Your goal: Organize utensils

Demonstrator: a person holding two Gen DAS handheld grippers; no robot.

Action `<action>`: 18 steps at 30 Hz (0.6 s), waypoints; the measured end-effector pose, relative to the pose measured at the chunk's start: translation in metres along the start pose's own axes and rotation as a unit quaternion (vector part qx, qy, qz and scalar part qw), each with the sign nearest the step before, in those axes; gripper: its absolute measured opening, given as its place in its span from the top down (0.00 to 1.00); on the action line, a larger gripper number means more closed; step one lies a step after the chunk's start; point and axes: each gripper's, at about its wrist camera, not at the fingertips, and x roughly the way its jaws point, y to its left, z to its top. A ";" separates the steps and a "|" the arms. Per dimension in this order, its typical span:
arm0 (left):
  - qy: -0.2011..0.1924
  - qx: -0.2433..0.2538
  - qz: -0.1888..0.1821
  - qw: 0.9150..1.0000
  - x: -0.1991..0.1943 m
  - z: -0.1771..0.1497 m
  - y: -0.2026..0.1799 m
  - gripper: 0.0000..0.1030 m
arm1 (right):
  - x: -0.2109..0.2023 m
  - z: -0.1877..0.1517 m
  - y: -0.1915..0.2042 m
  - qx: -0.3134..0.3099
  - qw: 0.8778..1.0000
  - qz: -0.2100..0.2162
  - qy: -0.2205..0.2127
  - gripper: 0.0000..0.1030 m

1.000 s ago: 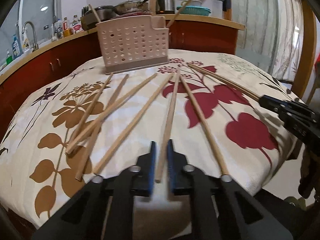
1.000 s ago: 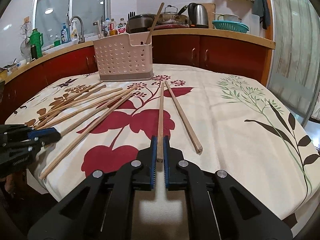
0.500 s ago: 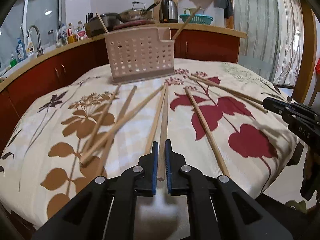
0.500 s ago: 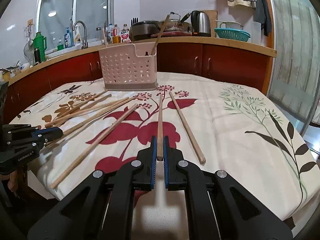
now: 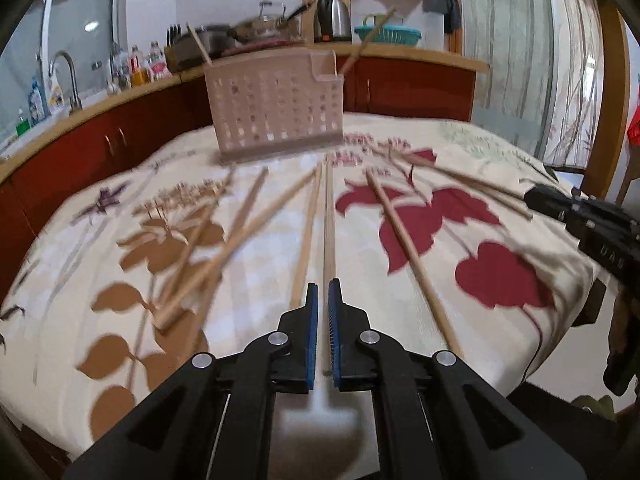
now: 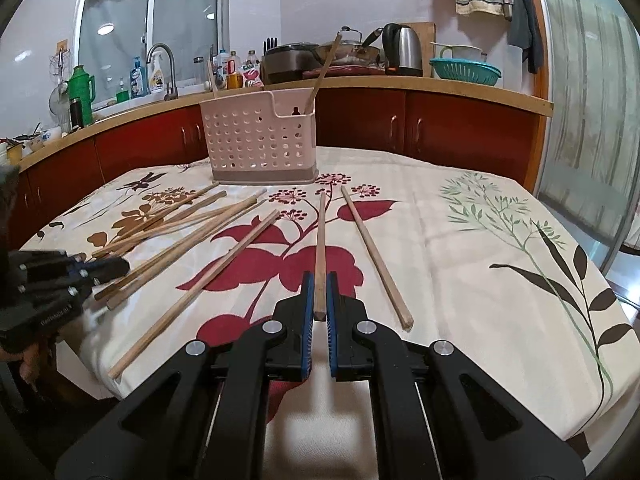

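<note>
left hand-held gripper [image 5: 323, 300]: pinching chopstick [image 5: 329, 216] | right hand-held gripper [image 6: 320, 296]: pinching chopstick [image 6: 320, 240] | risk: end-held sticks may pivot, missing caddy [image 6: 260, 140] ahead

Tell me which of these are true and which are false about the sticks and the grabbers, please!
1. Each gripper is shut on one chopstick. True: the right gripper pinches a chopstick, and the left gripper pinches another chopstick.
2. The utensil basket is empty. False: two chopsticks already stand in it, one at each end.
3. The basket is lying on its side. False: it stands upright at the far side of the tablecloth.
4. Loose chopsticks still lie on the cloth. True: several are spread out in front of the basket.
5. A kettle sits on the counter behind the table. True.
</note>
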 end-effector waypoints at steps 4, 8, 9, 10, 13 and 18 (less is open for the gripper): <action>0.013 -0.006 -0.009 1.000 0.002 -0.005 0.001 0.94 | 0.000 0.000 0.000 0.001 1.000 0.001 0.000 0.94; 0.020 0.000 -0.010 1.000 0.001 -0.009 -0.004 0.86 | -0.001 0.000 -0.001 0.000 1.000 0.001 0.000 0.94; 0.019 0.000 -0.009 1.000 -0.001 -0.010 -0.004 0.80 | 0.000 0.000 0.000 0.000 1.000 0.001 0.000 0.94; 0.020 0.002 -0.007 1.000 -0.002 -0.011 -0.005 0.76 | 0.000 0.000 0.000 0.000 1.000 0.000 0.000 0.94; 0.020 0.004 -0.006 1.000 -0.003 -0.013 -0.005 0.72 | 0.001 -0.001 -0.001 0.003 1.000 0.001 0.000 0.94; 0.017 0.017 -0.001 1.000 -0.004 -0.015 -0.008 0.75 | 0.001 -0.001 -0.002 0.003 1.000 0.001 -0.002 0.94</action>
